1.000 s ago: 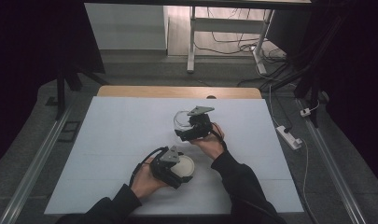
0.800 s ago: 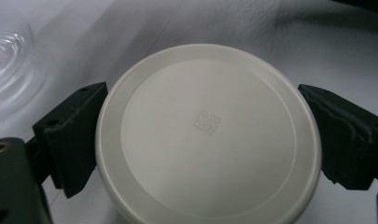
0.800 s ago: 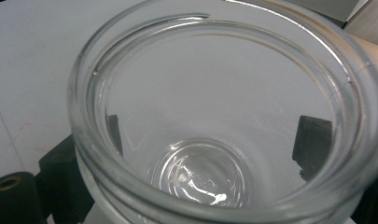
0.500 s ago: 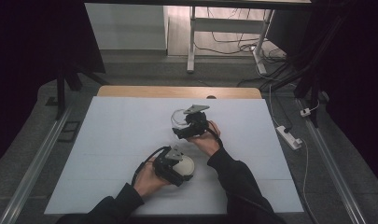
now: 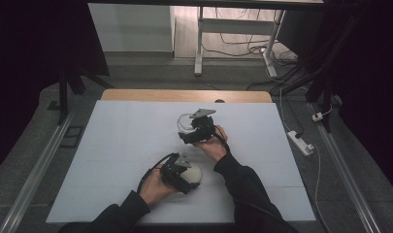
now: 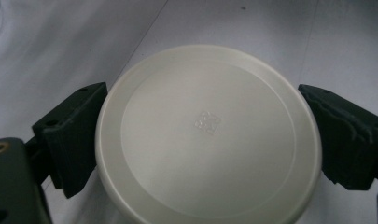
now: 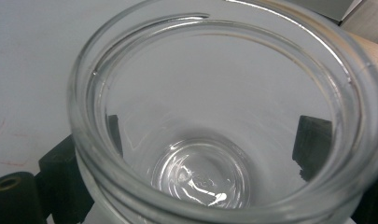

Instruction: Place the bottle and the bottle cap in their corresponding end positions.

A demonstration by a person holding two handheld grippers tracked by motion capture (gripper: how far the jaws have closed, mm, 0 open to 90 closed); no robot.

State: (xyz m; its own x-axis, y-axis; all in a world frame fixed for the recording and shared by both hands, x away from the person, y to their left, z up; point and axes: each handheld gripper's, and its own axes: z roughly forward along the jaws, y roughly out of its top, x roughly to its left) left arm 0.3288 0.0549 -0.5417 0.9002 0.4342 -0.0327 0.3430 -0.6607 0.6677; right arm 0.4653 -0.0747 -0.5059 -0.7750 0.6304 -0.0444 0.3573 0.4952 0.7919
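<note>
A round cream-white lid [image 6: 207, 135] lies flat between the two black jaws of my left gripper [image 6: 207, 144], which is shut on its rim. In the high view that lid [image 5: 193, 174] sits near the table's front with the left gripper [image 5: 180, 172] over it. An empty clear glass jar [image 7: 219, 121] with a threaded mouth stands upright between the jaws of my right gripper [image 7: 210, 154], which presses on its sides. From above, the jar [image 5: 184, 122] is at the table's middle, the right gripper [image 5: 196, 130] right beside it.
The white table top [image 5: 116, 145] spreads wide on the left and right. Its wooden far edge [image 5: 184, 95] runs along the back. A power strip [image 5: 301, 141] lies on the floor at the right, and a white desk frame [image 5: 200, 39] stands beyond the table.
The right gripper with the jar has shifted slightly left and nearer. The left gripper stays on the lid.
</note>
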